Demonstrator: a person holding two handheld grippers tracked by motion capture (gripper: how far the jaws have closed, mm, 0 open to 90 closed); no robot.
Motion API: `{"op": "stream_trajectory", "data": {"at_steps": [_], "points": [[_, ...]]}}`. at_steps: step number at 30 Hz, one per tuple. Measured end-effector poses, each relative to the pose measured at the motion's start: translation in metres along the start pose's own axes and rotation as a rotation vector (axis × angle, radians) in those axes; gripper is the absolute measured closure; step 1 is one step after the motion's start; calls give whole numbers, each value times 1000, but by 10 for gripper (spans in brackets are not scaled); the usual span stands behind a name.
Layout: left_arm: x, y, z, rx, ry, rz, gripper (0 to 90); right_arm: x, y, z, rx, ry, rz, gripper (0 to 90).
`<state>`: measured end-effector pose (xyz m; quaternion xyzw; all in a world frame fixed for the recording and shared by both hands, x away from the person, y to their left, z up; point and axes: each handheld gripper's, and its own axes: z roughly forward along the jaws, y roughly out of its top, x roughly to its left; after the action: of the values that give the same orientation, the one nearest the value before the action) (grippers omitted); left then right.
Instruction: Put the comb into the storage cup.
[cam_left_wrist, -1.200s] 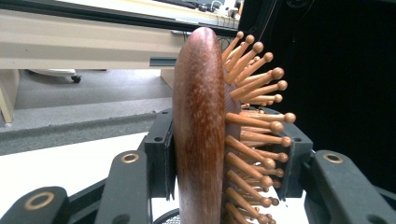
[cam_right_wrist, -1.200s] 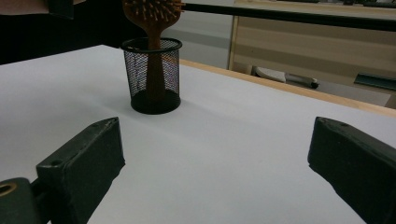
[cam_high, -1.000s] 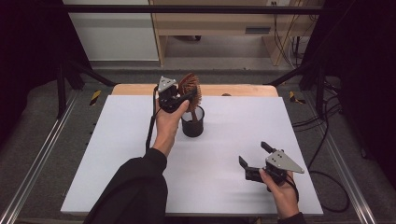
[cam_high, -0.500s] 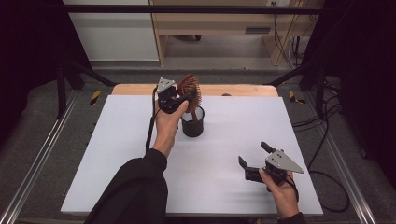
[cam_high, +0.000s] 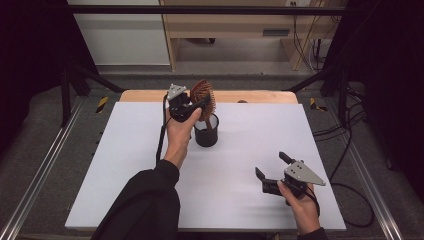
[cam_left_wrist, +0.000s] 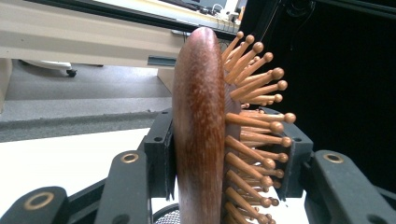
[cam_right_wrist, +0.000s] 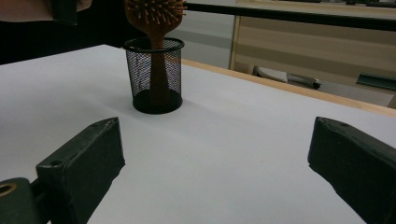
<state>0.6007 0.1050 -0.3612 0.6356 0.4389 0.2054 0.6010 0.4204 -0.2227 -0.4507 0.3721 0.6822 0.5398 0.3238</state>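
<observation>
Wooden hairbrush (cam_high: 202, 95) upright, handle down inside black mesh cup (cam_high: 206, 131); head gripped

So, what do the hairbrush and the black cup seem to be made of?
The hairbrush looks like polished reddish-brown wood: grain speckles and a soft sheen show, and its round-tipped pins look wooden too. The black cup appears to be metal wire mesh with a matte dark finish; you can see the handle through it.

a white table top (cam_high: 125, 165) with a wooden far edge (cam_high: 260, 96) stands on grey carpet floor (cam_high: 45, 130). metal rails (cam_high: 35, 185) run along both sides. beyond it: a light wooden desk (cam_high: 235, 22), a white cabinet (cam_high: 120, 37), black curtains (cam_high: 30, 40), and cables (cam_high: 345, 145) at right.
</observation>
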Motion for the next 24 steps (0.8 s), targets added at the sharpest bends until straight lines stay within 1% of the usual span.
{"op": "stream_trajectory", "data": {"at_steps": [6, 10, 24], "points": [[0, 0, 0, -2, 0, -1, 505, 0, 0, 0, -2, 1, 0, 39], [0, 0, 0, -3, -7, -13, 505, 0, 0, 0, -1, 1, 1, 39], [1, -1, 0, -5, -9, -19, 504, 0, 0, 0, 0, 2, -2, 39]]}}
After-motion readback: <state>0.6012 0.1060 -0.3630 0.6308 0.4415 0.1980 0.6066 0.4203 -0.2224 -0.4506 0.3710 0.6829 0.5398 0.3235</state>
